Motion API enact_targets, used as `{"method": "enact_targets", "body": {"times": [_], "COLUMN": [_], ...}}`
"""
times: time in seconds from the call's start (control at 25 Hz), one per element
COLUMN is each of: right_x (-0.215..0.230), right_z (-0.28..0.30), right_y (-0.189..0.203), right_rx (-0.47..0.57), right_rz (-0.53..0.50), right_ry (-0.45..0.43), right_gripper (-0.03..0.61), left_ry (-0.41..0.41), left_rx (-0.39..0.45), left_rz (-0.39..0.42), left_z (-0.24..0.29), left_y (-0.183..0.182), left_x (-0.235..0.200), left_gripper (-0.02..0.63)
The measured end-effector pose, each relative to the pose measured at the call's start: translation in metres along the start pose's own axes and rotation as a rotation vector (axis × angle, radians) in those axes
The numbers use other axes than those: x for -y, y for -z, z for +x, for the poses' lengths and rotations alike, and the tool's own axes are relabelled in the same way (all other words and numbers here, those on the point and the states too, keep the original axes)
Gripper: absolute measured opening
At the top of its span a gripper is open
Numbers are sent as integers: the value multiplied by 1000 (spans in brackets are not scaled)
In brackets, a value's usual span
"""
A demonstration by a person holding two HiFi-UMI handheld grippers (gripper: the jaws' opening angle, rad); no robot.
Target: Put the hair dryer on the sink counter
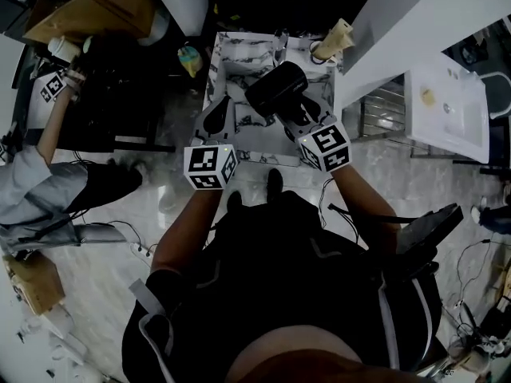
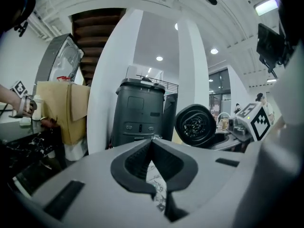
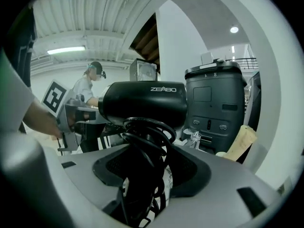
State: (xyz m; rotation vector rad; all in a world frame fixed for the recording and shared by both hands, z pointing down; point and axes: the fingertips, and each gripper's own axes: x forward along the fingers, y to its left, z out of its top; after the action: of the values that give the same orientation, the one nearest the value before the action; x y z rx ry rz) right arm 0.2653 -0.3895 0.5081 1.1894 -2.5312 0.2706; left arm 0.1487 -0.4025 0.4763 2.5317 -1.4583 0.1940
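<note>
Marble-patterned tabletop (image 1: 239, 62) fills the top middle of the head view, white with dark veins and a raised rim. Over it sits the black hair dryer (image 1: 275, 88), held by the right tongs (image 1: 289, 116). Whether the dryer touches the marble cannot be told from this steep angle. The left tongs (image 1: 217, 110) point at the tabletop's near part just beside the dryer. A beige bottle (image 1: 331, 42) stands at the far right corner, and a white basin (image 1: 447, 110) lies well apart to the right. Another person (image 1: 40, 174) is cut off by the left edge.

From the left gripper view, the left tongs (image 2: 152, 141) have their dark pads together at the tip with nothing held. Only a thin slit shows marble pattern underneath. The hair dryer (image 2: 194, 126) shows its round rear grille to the right, its handle hidden. A dark grey machine (image 2: 139, 113) stands behind.

Through the right gripper view, the right tongs (image 3: 147, 148) are clamped on the hair dryer (image 3: 142, 103) by its handle. The black cord (image 3: 145, 132) is coiled round that handle and hides most of it. Its barrel lies level across the frame. The grey machine (image 3: 216, 103) stands to the right, and what seems to be the same other person (image 3: 88, 91) is behind on the left.
</note>
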Motion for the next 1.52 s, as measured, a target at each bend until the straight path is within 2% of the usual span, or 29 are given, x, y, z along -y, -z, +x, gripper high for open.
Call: {"method": "enact_targets", "body": {"times": [0.52, 0.68, 0.88, 1.04, 1.28, 1.52], "right_x": [11, 6, 7, 11, 11, 14], "right_z": [49, 61, 75, 85, 102, 118], "right_y": [73, 92, 118, 142, 176, 205], "right_rx": [-160, -196, -261, -330, -400, -472], "right_rz": [-86, -118, -108, -118, -78, -60], "right_ry": [-173, -217, -221, -225, -231, -229], "right_gripper": [236, 236, 236, 236, 236, 236], "left_ry": [-132, -145, -157, -142, -143, -126], "left_rx": [-78, -107, -181, -208, -249, -278], "left_rz": [-86, -113, -84, -116, -156, -153], "left_z": [25, 24, 28, 30, 33, 39], "left_y": [54, 66, 85, 95, 114, 126], "left_x": [-26, -31, -36, -35, -37, -33], "left_gripper": [5, 5, 5, 5, 5, 5]}}
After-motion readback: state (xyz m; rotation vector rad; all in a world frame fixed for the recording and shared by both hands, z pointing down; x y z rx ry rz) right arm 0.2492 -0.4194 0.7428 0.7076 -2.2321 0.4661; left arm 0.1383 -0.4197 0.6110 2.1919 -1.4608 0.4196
